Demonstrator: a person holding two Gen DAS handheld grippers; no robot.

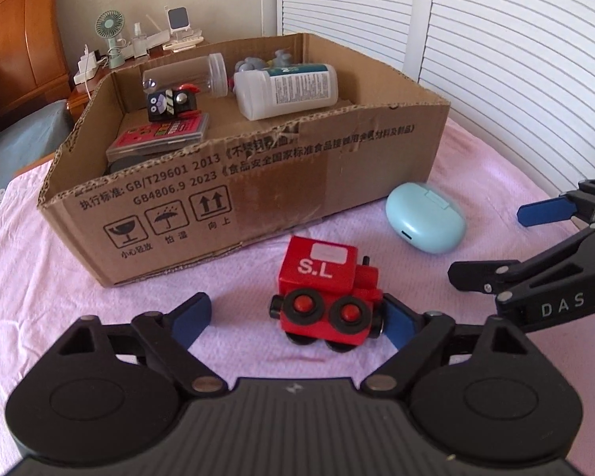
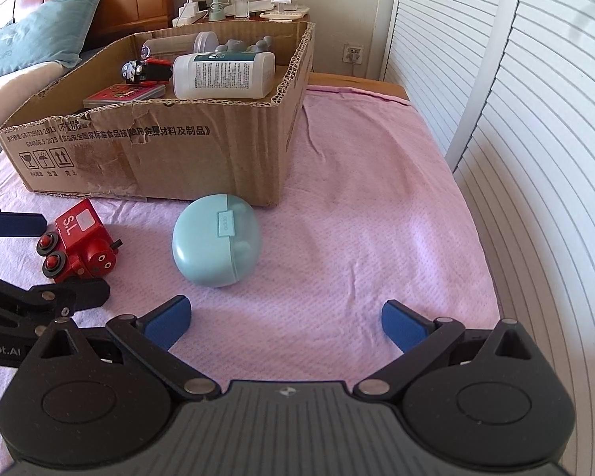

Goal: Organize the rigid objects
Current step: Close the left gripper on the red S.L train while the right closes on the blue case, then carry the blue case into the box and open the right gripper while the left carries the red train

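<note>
Lying on the pink blanket (image 2: 337, 206) before the cardboard box (image 1: 297, 182): red toy train (image 1: 325, 293), tipped on its side, between the left gripper's (image 1: 297, 317) parted jaws, one pad touching, the other clear. Teal case (image 2: 216, 240) beside it. Right gripper (image 2: 285, 323) spread wide, empty. Box holds a white bottle (image 1: 285, 89), clear jar (image 1: 186, 75).

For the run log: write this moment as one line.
left gripper: open around red toy train | right gripper: open, empty | box: partly filled
</note>
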